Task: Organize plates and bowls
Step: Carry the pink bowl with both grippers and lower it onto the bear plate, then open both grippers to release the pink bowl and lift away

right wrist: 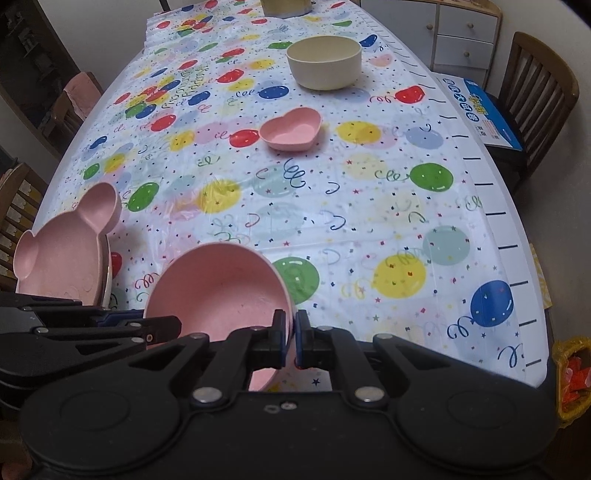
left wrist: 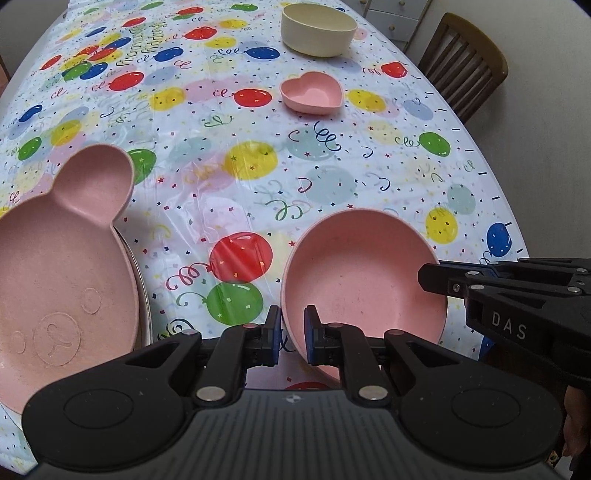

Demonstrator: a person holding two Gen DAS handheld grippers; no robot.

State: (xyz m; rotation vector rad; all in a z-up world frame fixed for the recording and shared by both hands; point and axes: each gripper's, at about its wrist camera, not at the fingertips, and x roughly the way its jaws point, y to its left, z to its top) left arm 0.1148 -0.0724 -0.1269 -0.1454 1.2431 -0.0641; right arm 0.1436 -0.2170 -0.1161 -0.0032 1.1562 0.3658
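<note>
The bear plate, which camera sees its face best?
The left wrist view: the bear plate fills the near left, with its embossed nose and eye plain. The right wrist view shows it smaller at the left edge, both ears visible, the face too faint to make out.

We see the pink bear-shaped plate cut off by the left wrist view's left edge. A pale container is cropped at the right wrist view's top; its kind is unclear.
</note>
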